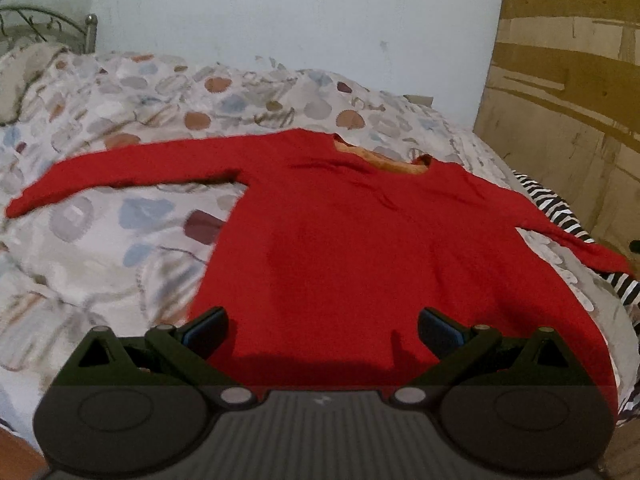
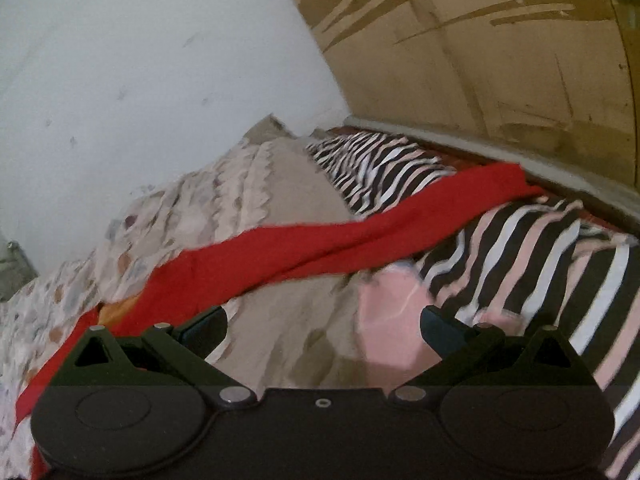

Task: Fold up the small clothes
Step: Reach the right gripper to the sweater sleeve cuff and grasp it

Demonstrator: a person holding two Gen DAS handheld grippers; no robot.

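The left gripper (image 1: 322,330) hovers low over the hem of the red long-sleeved top (image 1: 360,248) — spread flat mid-frame on the patterned bedspread (image 1: 120,240) — fingers wide, empty. The right gripper (image 2: 324,330), equally wide, points past one red sleeve (image 2: 360,236) toward striped fabric (image 2: 520,260).

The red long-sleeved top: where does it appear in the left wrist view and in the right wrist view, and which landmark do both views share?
Left wrist view: the red long-sleeved top fills the centre, spread flat on the patterned bedspread, both sleeves out.
Right wrist view: only one sleeve and a shoulder of it show, as a diagonal band across the middle.
Shared landmark: the black-and-white striped cloth, under that sleeve's end.
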